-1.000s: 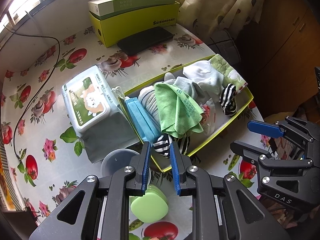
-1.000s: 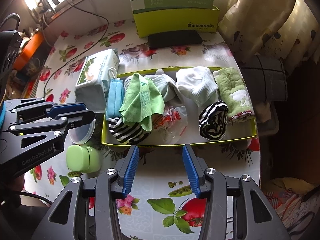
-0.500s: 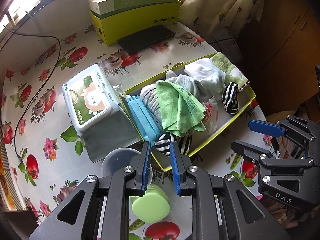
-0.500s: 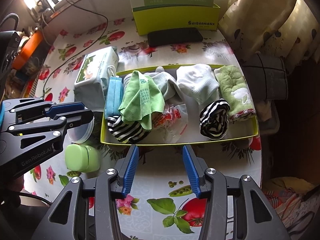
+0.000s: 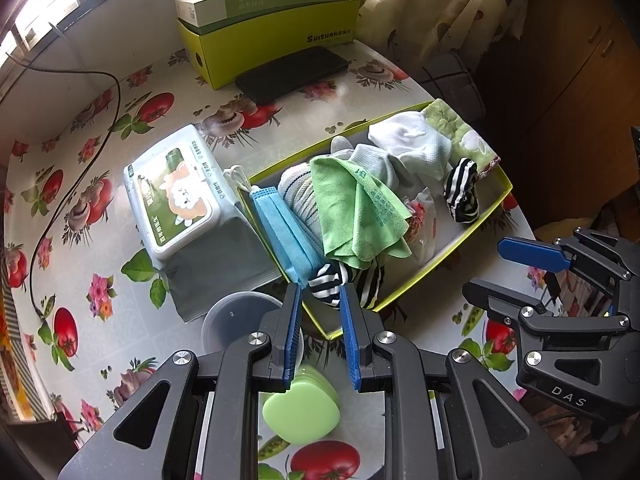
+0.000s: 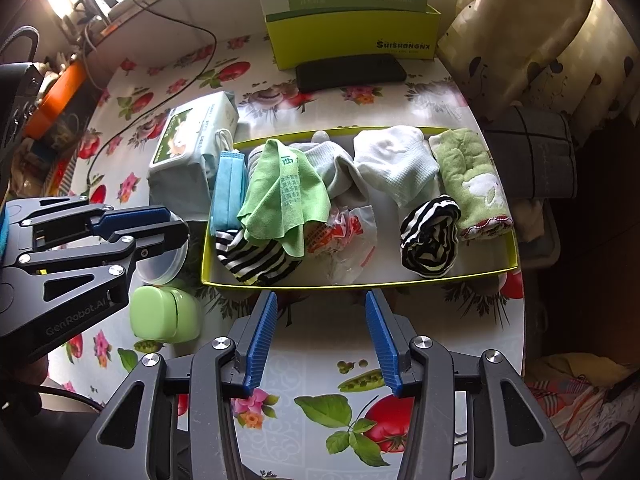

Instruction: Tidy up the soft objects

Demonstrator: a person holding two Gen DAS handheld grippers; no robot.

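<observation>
while both hover near the tray (image 6: 352, 283) of soft things, the left hand-held gripper (image 5: 320, 300) and right hand-held gripper (image 6: 322, 300) gape empty.

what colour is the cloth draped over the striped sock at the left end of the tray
Light green cloth with small darker green print, clearest in the right wrist view.

Socks (image 6: 394, 168) and cloths (image 6: 280, 196) fill yellow-green tray (image 6: 360, 282).

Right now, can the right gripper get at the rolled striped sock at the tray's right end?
Probably yes. The right gripper is open and empty just outside the tray rim; the rolled striped sock lies uncovered beside the green towel.
</observation>
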